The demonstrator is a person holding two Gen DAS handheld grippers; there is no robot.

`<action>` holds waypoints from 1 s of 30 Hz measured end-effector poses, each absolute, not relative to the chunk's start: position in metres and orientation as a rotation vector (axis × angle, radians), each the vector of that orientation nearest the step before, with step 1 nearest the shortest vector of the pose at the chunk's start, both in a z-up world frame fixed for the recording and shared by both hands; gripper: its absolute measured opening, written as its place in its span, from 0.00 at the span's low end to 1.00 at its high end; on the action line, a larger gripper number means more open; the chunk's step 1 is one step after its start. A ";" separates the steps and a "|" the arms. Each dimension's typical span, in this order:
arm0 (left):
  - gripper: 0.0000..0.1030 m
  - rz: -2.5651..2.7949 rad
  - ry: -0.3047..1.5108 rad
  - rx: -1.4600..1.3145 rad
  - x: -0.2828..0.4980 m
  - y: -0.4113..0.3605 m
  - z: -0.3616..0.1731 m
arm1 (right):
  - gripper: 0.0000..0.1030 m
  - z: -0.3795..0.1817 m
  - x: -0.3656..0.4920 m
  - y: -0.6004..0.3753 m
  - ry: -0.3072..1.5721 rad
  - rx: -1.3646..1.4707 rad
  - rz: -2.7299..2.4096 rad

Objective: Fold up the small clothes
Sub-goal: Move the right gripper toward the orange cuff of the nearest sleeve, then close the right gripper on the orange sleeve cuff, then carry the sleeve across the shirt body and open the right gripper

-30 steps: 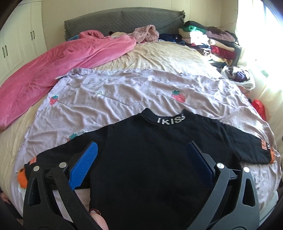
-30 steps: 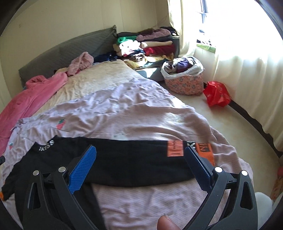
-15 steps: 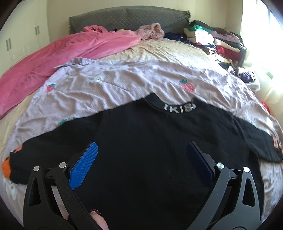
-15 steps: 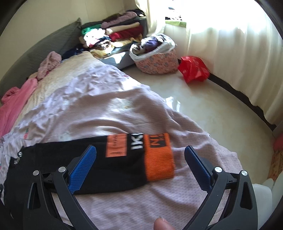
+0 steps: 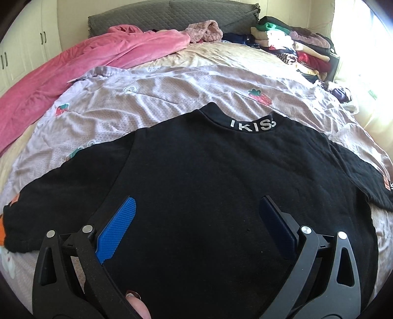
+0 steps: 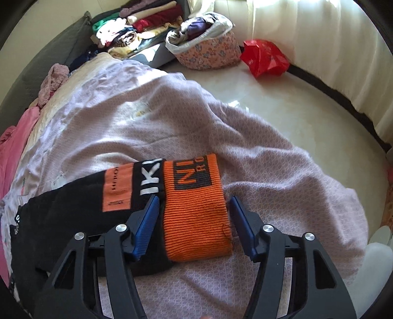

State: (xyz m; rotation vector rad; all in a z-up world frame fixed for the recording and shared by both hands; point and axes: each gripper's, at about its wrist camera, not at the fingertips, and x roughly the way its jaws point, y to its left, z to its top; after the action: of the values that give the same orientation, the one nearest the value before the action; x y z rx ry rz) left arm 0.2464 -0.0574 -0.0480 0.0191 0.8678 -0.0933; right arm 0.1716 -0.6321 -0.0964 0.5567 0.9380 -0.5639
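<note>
A small black sweater (image 5: 216,186) with a white-lettered collar lies flat on a lilac strawberry-print sheet (image 5: 152,103), both sleeves spread out. My left gripper (image 5: 196,211) is open and empty, hovering over the sweater's body. In the right wrist view the sweater's right sleeve (image 6: 73,216) ends in an orange ribbed cuff (image 6: 196,216). My right gripper (image 6: 194,203) is partly closed, its blue pads (image 6: 147,220) on either side of the cuff, not clamped on it.
A pink blanket (image 5: 73,66) lies along the bed's left side. Stacked folded clothes (image 5: 294,46) sit at the far right by the grey headboard (image 5: 172,12). On the floor stand a flowered basket (image 6: 208,46) and a red bag (image 6: 265,59), beside a white curtain.
My right gripper moved right along the sleeve to the orange cuff, came down close, and its jaws narrowed around it. My left gripper shifted slightly forward over the sweater's body.
</note>
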 end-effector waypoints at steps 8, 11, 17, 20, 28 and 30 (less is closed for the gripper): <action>0.91 -0.093 0.860 0.007 0.246 -0.052 -0.046 | 0.21 -0.087 0.166 -0.621 0.878 0.544 -0.491; 0.91 -0.093 0.852 0.004 0.246 -0.048 -0.044 | 0.14 -0.069 0.160 -0.607 0.845 0.509 -0.450; 0.91 -0.098 0.859 -0.022 0.246 -0.042 -0.042 | 0.13 -0.022 0.160 -0.569 0.767 0.464 -0.356; 0.91 -0.106 0.859 -0.041 0.246 -0.036 -0.040 | 0.12 0.000 0.170 -0.539 0.745 0.430 -0.306; 0.91 -0.090 0.849 -0.080 0.248 -0.018 -0.033 | 0.12 0.052 0.213 -0.436 0.700 0.355 -0.090; 0.91 -0.081 0.849 -0.082 0.249 -0.013 -0.032 | 0.12 0.061 0.225 -0.409 0.694 0.340 -0.030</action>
State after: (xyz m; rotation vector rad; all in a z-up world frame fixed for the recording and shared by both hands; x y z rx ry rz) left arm 0.2490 -0.0131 -0.0320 -0.0820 0.8485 -0.0806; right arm 0.2246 -0.4091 0.0615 0.3402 0.6939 -0.0302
